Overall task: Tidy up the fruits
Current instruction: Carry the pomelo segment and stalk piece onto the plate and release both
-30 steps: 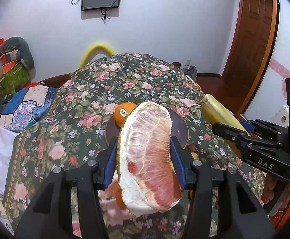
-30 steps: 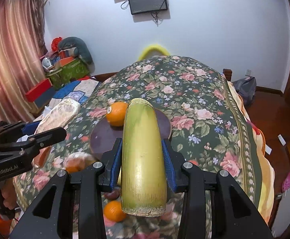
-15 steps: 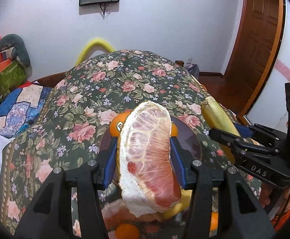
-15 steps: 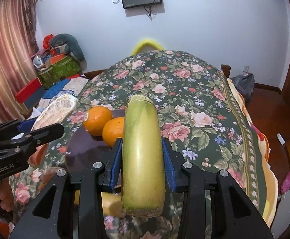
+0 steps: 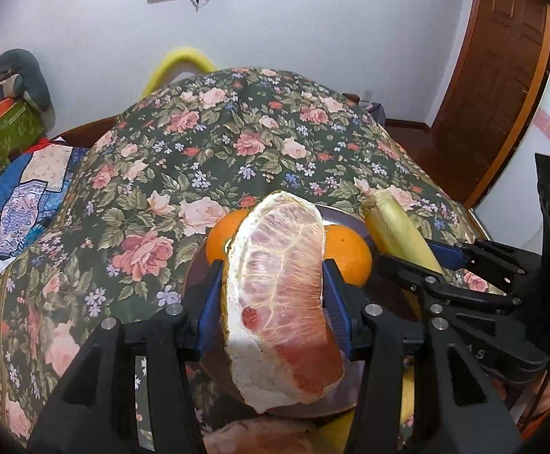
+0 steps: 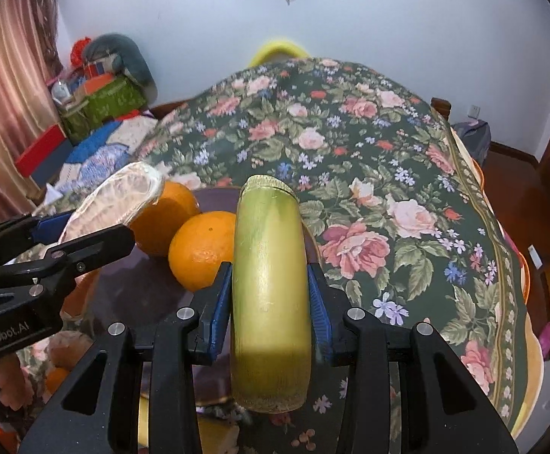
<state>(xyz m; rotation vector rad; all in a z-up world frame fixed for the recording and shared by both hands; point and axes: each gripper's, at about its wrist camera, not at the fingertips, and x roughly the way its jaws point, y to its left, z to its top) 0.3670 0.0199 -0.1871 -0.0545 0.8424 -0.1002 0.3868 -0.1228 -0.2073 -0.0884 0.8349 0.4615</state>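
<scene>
My left gripper (image 5: 273,295) is shut on a large peeled pomelo wedge (image 5: 282,302), pink flesh with white pith, held over a dark round plate (image 5: 346,215). Two oranges (image 5: 346,255) sit on that plate behind the wedge. My right gripper (image 6: 269,299) is shut on a thick yellow-green sugarcane piece (image 6: 269,287), held just right of the two oranges (image 6: 199,251) on the plate (image 6: 138,287). In the right wrist view the left gripper (image 6: 67,242) with the pomelo wedge (image 6: 123,196) shows at the left. The cane (image 5: 395,227) and the right gripper (image 5: 464,283) show at the right of the left wrist view.
A floral cloth (image 6: 369,174) covers the table. More fruit, blurred, lies low at the near edge (image 6: 59,374). Boxes and bags (image 6: 97,102) are piled at the far left, and a wooden door (image 5: 498,75) stands at the right. A yellow chair back (image 5: 180,64) rises behind the table.
Both grippers have moved forward and down toward the plate, each keeping its fruit. The plate and its oranges now look larger and closer, and a second orange has come into view.
</scene>
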